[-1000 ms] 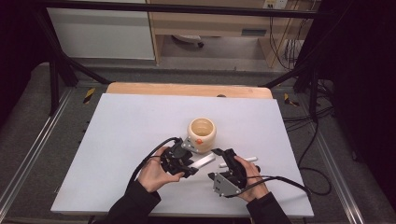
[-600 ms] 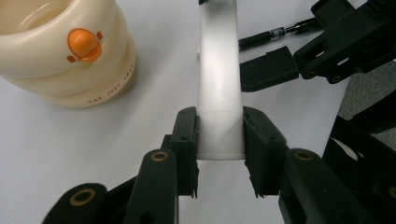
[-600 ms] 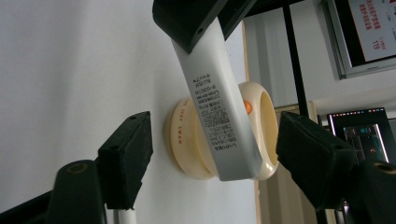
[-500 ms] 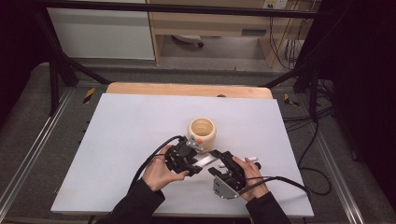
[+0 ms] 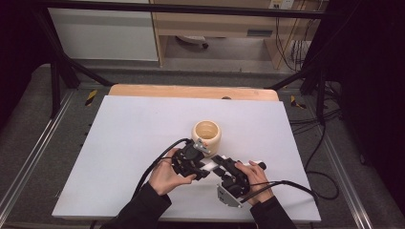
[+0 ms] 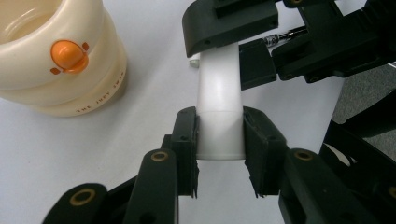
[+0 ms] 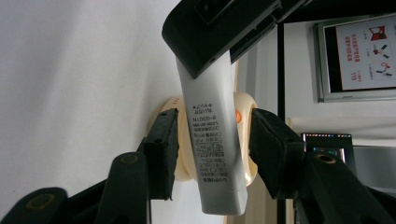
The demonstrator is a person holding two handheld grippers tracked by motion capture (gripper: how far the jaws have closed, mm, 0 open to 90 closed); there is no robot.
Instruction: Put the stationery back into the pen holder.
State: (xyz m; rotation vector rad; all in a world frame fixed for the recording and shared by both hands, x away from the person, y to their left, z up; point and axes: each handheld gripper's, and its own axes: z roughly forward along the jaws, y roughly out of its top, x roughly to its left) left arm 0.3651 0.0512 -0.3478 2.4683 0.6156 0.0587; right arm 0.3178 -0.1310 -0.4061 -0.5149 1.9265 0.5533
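A white squeeze tube point(image 6: 219, 88) lies level between the two grippers, just in front of a cream cup point(image 5: 206, 133) with an orange duck beak point(image 6: 69, 53). My left gripper point(image 6: 219, 135) is shut on the tube's cap end. My right gripper point(image 7: 214, 140) is open, its jaws straddling the tube's printed, crimped end point(image 7: 212, 154) with a thin gap on each side. From above, the left gripper point(image 5: 202, 167) and right gripper point(image 5: 220, 161) meet nose to nose at the tube point(image 5: 209, 165). The cup point(image 7: 246, 105) stands behind the tube in the right gripper view.
The white tabletop point(image 5: 143, 129) has a wooden strip point(image 5: 191, 91) along its far edge. A small white and dark object point(image 5: 258, 164) lies beside the right hand. Black cables point(image 5: 296, 183) trail off to the right, and dark frame rails flank the table.
The left gripper has shifted a little right and toward the cup with the tube. The two grippers now stand closer together, and the right hand has hardly moved.
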